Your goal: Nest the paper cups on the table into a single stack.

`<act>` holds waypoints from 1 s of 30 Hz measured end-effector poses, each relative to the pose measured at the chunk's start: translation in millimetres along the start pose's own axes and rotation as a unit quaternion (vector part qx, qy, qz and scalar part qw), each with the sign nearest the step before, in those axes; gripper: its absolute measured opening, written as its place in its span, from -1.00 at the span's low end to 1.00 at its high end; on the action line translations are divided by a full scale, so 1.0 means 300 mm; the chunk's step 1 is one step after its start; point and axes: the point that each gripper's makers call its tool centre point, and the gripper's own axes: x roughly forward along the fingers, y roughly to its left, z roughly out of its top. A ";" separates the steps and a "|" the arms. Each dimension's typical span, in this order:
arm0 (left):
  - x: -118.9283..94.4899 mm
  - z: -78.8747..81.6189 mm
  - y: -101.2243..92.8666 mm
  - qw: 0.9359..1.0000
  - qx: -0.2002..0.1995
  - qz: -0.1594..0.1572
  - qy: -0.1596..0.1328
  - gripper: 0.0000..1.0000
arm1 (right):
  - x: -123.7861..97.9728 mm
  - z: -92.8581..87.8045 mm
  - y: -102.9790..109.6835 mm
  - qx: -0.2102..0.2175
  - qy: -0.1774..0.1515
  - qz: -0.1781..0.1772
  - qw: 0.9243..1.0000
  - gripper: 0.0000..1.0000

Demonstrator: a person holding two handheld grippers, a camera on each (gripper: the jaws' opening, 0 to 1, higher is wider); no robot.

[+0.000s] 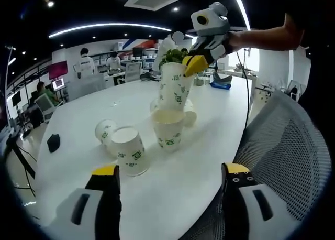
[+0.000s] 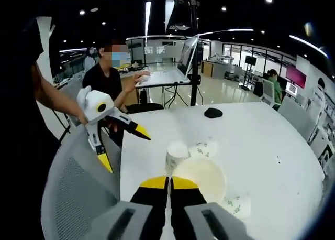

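Yellow-tipped jaws of the left gripper stand spread wide and hold nothing, low over the near table edge beside a grey mesh chair. Just beyond them, on the white table, an inverted cup stands next to a cup lying on its side.

At the centre, an upright cup stands mouth up. Directly above it the right gripper pinches the rim of a raised cup. In the right gripper view its jaws are pressed together on the rim of that held cup, whose open mouth faces the camera.

Judged step: the raised cup is being brought down into the upright one; nesting is at an early stage. The next move calls for centring the cup's base over the open mouth below, lowering it straight, then releasing. A further cup partly hidden behind the upright one cannot be made out clearly.

Also present: a black object at the far left of the table, and a seated person at a desk beyond. Nothing stands between the held cup and its target; the two loose cups near the left gripper sit close by and could be knocked.
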 end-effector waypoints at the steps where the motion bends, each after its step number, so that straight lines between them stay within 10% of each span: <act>1: 0.000 0.000 0.000 1.000 0.000 0.000 0.000 0.55 | 0.005 -0.004 -0.002 -0.001 0.003 -0.001 1.000 -1.00; 30: -0.001 -0.009 0.007 1.000 0.008 0.005 0.007 0.49 | 0.144 -0.114 0.006 -0.019 0.078 0.017 0.997 -1.00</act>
